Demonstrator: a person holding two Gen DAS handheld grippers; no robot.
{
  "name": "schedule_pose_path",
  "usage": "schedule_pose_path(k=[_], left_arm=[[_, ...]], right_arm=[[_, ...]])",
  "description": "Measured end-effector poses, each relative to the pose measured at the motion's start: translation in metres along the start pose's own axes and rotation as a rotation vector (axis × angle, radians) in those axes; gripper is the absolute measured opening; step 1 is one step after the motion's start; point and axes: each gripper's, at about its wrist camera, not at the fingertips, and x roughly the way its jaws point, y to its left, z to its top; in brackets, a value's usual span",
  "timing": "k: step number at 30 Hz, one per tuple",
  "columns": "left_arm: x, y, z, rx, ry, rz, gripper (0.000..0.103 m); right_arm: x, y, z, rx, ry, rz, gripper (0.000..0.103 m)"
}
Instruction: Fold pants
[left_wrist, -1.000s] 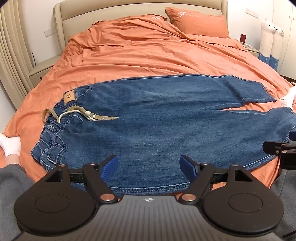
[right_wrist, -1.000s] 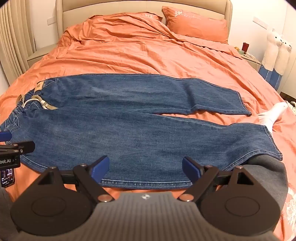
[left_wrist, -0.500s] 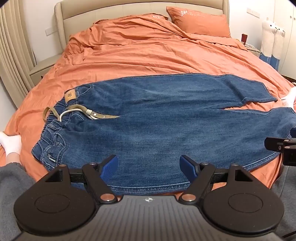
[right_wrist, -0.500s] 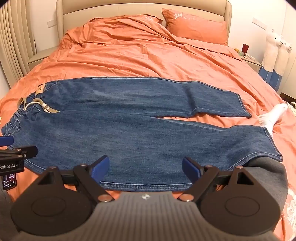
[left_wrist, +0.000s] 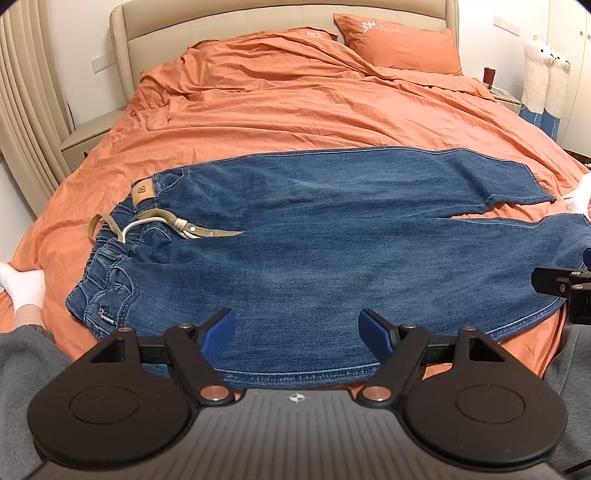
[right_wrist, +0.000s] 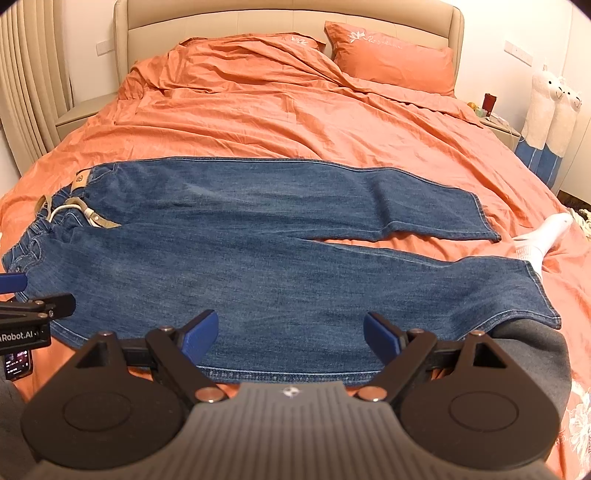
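Blue denim pants (left_wrist: 314, 243) (right_wrist: 258, 251) lie flat across the orange bed, waistband with a tan belt (left_wrist: 177, 227) at the left, both legs spread toward the right. My left gripper (left_wrist: 297, 328) hovers open above the near hem edge, closer to the waist end. My right gripper (right_wrist: 291, 332) is open too, over the near leg's edge toward the cuffs. Nothing sits between either pair of blue pads. Each gripper's tip shows at the edge of the other's view.
The orange duvet (right_wrist: 295, 110) is rumpled toward the headboard, with a pillow (right_wrist: 395, 55). A person's grey-trousered knees (right_wrist: 524, 354) and white-socked feet (right_wrist: 543, 236) (left_wrist: 22, 284) flank the pants. Nightstands and plush toys (right_wrist: 554, 107) stand beside the bed.
Both views have pulled back and tilted up slightly, so the pants sit a little lower and farther. Grippers stay open; the pants have not moved.
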Motion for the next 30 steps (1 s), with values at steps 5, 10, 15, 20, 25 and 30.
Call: schedule_pose_path(k=[5, 10, 15, 20, 25, 30], left_arm=[[0.0002, 0.0008, 0.0001, -0.002, 0.0, -0.004, 0.089], [-0.0001, 0.0046, 0.0, 0.001, 0.002, -0.005, 0.089], [-0.001, 0.0037, -0.0003, 0.002, 0.002, -0.004, 0.089], [-0.0012, 0.0047, -0.0004, 0.003, 0.003, -0.004, 0.089], [-0.001, 0.0034, -0.0003, 0.003, 0.003, -0.004, 0.089], [0.0001, 0.004, -0.0014, 0.003, 0.009, 0.002, 0.089]], right_arm=[[-0.0008, -0.0005, 0.0004, -0.001, -0.002, -0.001, 0.082], [-0.002, -0.0002, 0.0022, -0.005, -0.002, -0.001, 0.082], [-0.0022, -0.0001, 0.003, -0.009, -0.006, -0.003, 0.082], [-0.002, 0.0008, 0.0034, -0.011, -0.005, -0.006, 0.082], [-0.0021, 0.0007, 0.0033, -0.01, -0.005, -0.004, 0.082], [-0.0016, 0.0021, 0.0023, -0.014, -0.005, -0.002, 0.082]])
